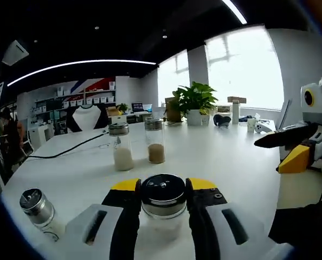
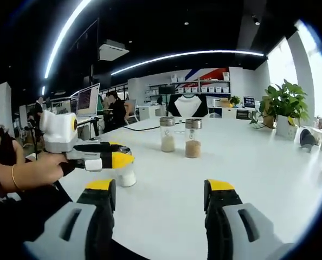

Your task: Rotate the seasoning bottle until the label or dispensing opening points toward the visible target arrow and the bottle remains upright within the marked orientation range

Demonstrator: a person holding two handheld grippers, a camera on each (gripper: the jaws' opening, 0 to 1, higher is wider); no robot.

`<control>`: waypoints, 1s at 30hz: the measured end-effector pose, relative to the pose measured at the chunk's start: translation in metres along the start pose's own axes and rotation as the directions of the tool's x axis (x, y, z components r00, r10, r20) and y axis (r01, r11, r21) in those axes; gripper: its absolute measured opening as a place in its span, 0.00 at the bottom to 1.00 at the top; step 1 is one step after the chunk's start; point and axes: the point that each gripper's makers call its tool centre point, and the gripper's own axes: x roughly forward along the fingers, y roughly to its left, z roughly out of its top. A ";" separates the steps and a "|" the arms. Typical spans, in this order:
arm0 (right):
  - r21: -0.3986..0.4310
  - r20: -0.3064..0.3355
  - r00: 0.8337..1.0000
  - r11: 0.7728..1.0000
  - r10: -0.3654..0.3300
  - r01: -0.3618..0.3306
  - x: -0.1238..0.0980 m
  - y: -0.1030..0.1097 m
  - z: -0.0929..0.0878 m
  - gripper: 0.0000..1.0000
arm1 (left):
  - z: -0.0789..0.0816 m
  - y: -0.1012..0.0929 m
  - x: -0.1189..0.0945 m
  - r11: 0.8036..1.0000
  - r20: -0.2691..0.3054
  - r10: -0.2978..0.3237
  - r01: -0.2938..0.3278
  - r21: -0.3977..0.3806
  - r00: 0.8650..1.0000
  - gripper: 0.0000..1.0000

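A glass seasoning bottle (image 1: 163, 196) with a shiny metal lid stands upright on the white table (image 1: 231, 162), holding pale powder. My left gripper (image 1: 163, 187) is shut on it, one yellow-tipped jaw on each side just under the lid. In the right gripper view that bottle (image 2: 127, 174) sits under the left gripper (image 2: 122, 157), which a hand holds at the left. My right gripper (image 2: 161, 189) hovers open over bare table with nothing between its jaws. It also comes into the left gripper view as the right gripper (image 1: 283, 151) at the far right.
Two more shakers stand mid-table, one with white powder (image 1: 121, 146) and one with brown powder (image 1: 155, 141). Another shaker (image 1: 37, 208) stands near the left edge. A black cable (image 1: 69, 149) runs across the table. A potted plant (image 1: 194, 102) stands at the far side.
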 end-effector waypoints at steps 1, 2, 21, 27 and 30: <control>0.001 0.000 1.000 1.000 0.000 0.000 0.000 0.000 0.000 0.65 | 0.000 0.000 0.000 1.000 0.012 -0.005 0.005 -0.006 1.000 0.34; 0.003 -0.001 1.000 1.000 -0.001 0.001 0.000 0.000 -0.001 0.65 | 0.000 0.001 -0.001 1.000 0.019 -0.006 0.006 -0.009 1.000 0.34; 0.014 0.007 1.000 1.000 0.001 -0.001 -0.003 0.003 -0.003 0.63 | -0.019 0.002 0.003 0.999 -0.057 0.043 -0.041 0.025 0.997 0.37; 0.020 -0.004 1.000 1.000 0.002 -0.002 -0.002 0.003 -0.007 0.63 | -0.019 0.001 0.004 0.999 -0.062 0.031 -0.031 0.009 0.998 0.37; 0.015 0.000 1.000 1.000 -0.001 0.001 -0.002 0.003 -0.006 0.63 | -0.018 0.000 0.004 1.000 -0.058 0.029 -0.029 0.000 0.998 0.37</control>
